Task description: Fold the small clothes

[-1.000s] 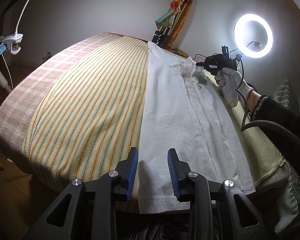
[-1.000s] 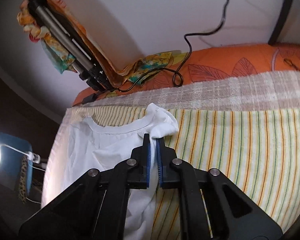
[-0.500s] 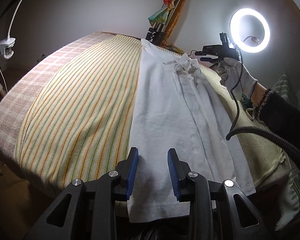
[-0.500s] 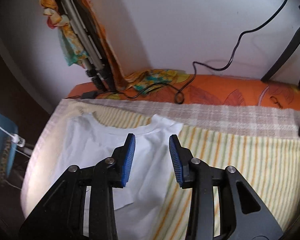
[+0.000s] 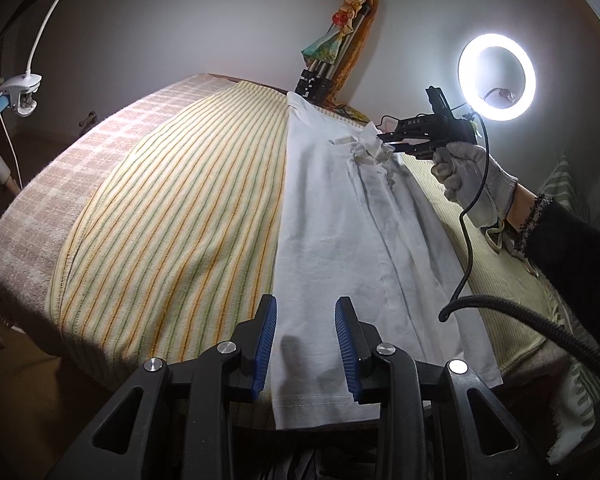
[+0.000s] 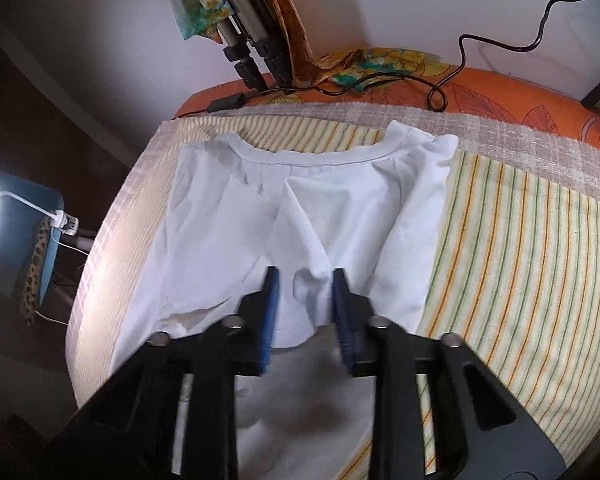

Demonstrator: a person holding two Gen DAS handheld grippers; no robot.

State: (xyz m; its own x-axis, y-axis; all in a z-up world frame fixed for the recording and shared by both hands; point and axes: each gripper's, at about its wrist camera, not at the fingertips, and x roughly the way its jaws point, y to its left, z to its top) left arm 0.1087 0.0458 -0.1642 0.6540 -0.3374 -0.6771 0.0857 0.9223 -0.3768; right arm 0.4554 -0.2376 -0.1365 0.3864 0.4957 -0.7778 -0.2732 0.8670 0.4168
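Note:
A small white T-shirt (image 5: pixel 352 232) lies lengthwise on the striped yellow cloth (image 5: pixel 188 216), its sides folded in. My left gripper (image 5: pixel 305 340) is open and empty, just above the shirt's hem at the near edge. My right gripper (image 5: pixel 384 142) is seen in the left wrist view at the far collar end, next to a bunched sleeve (image 5: pixel 370 148). In the right wrist view the shirt (image 6: pixel 300 216) has its collar (image 6: pixel 316 158) farthest away. There my right gripper (image 6: pixel 305 306) is open, with a raised fold of sleeve (image 6: pixel 312 280) between its jaws.
A lit ring light (image 5: pixel 497 71) stands at the right, a clamp lamp (image 5: pixel 22 92) at the left. A tripod with a coloured scarf (image 5: pixel 324 64) leans on the far wall. A black cable (image 6: pixel 444 80) lies on the orange bedding (image 6: pixel 500 100).
My right gripper let go of the sleeve corner, opened, drew back and came down over a fold of sleeve. My left gripper stayed open over the hem.

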